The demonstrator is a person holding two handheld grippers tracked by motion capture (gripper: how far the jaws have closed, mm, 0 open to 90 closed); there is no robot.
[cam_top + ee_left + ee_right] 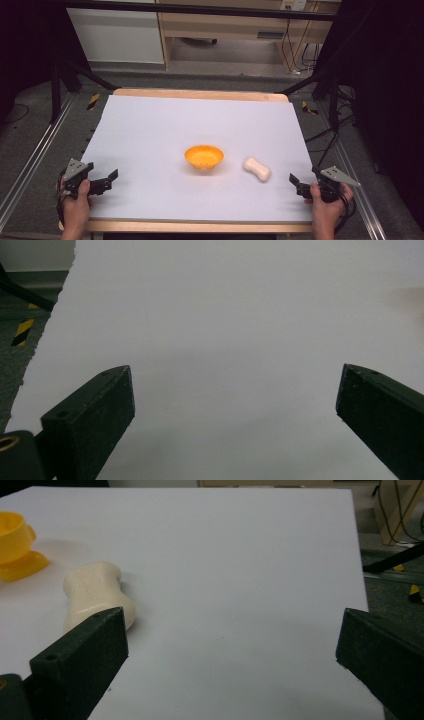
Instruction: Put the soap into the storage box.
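An orange bowl (203, 156) stands near the middle of the white table (150, 130). To its right lies a cream, bone-shaped piece (257, 169). My left gripper (111, 178) rests at the table's near left corner, open, with bare white surface between its jaws (235, 385). My right gripper (296, 183) sits at the near right edge, open and holding nothing. In the right gripper view (232, 630) the cream piece (95, 597) lies just beyond the left jaw, apart from it, and the orange bowl (15, 542) shows at the far left.
A wooden strip (200, 94) edges the table's far side. Metal rails (30, 160) run along both sides on grey carpet. Black stand legs (75, 75) and cables (340, 115) stand beyond the table's corners. Yellow-black tape (22, 331) marks the floor.
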